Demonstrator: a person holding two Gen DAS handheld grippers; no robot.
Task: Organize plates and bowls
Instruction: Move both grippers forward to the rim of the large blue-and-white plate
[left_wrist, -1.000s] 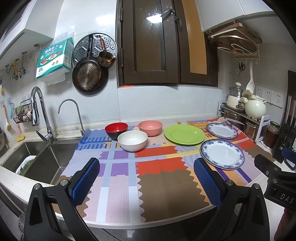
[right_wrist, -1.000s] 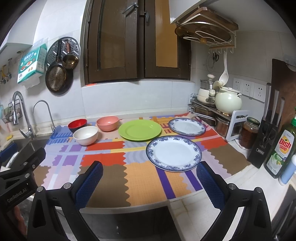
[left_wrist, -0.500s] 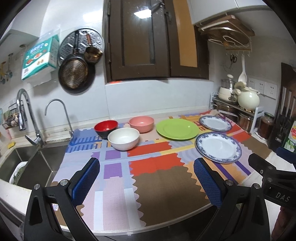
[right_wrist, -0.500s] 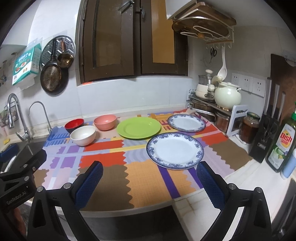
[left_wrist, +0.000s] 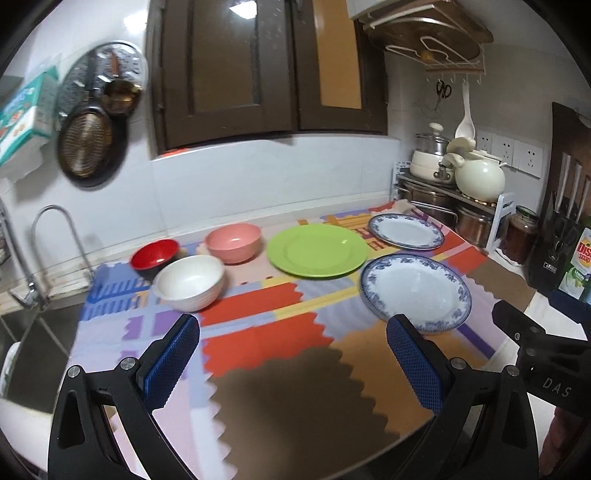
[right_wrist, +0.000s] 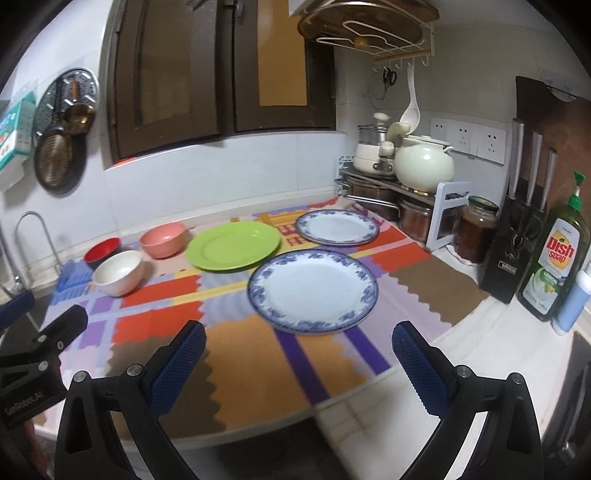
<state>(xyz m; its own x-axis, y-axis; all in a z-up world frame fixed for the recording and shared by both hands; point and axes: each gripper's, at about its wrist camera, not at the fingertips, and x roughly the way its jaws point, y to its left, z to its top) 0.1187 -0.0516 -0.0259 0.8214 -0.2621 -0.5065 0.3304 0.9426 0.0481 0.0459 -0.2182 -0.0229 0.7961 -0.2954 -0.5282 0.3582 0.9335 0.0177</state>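
Tools spread wide, left tool (left_wrist: 291, 360) and right tool (right_wrist: 298, 365) — both over mat's near edge | near blue-rimmed plate (right_wrist: 313, 290) just ahead.

A dish soap bottle (right_wrist: 553, 258) stands beside my knife block (right_wrist: 517, 254); a cream pot (right_wrist: 424, 165) sits on the rack, a frying pan (left_wrist: 86, 146) hangs on the wall.

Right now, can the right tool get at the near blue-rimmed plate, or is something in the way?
Probably yes. The right tool is open and empty, and the near blue-rimmed plate lies flat on the mat straight ahead of it, with only bare mat between them. The green plate sits behind, apart from it.
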